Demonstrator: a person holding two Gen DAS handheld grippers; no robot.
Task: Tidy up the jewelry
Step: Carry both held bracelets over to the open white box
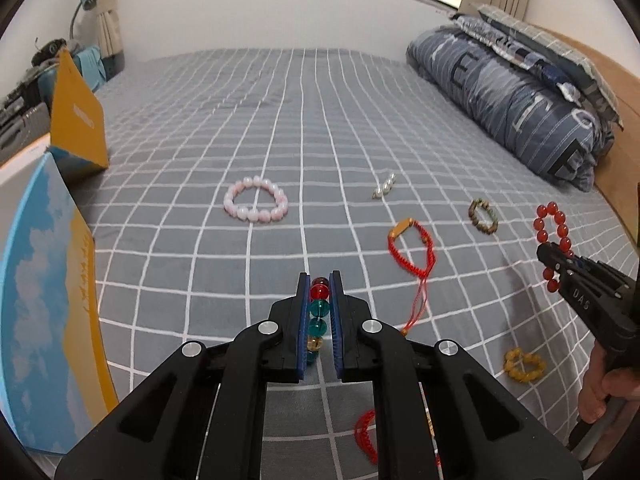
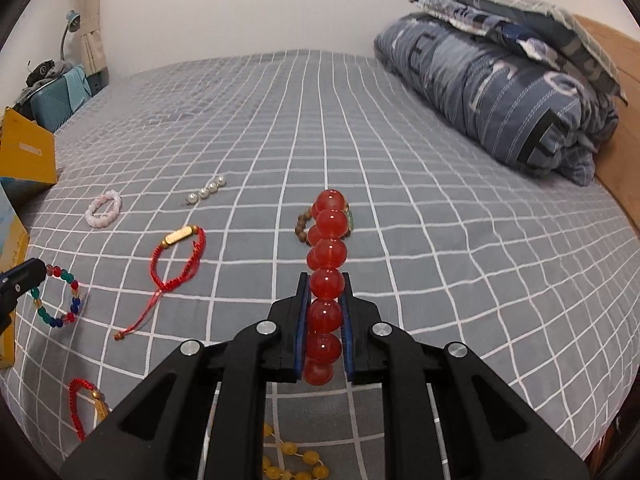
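In the left wrist view, the left gripper point(image 1: 319, 292) is pinching a multicoloured bead bracelet point(image 1: 319, 307) edge-on between its blue pads, held above the checked bedsheet point(image 1: 200, 140). The open box point(image 1: 52, 300) sits close on the left, its yellow lid point(image 1: 78, 120) raised; it is probably the destination, so the grip should stay firm until the beads are past the box wall. A pink bracelet point(image 1: 256, 199), pearls point(image 1: 385, 186) and a red cord bracelet point(image 1: 412, 248) lie ahead on the sheet, well apart.

In the right wrist view, the right gripper point(image 2: 326, 292) is clamped on a red bead bracelet point(image 2: 327, 280), lifted clear of the sheet. A brown bead bracelet point(image 2: 302, 230) lies just behind it. Yellow beads point(image 2: 296, 462) sit below the gripper body and could be snagged. The folded quilt point(image 2: 500, 80) is well off to the right.
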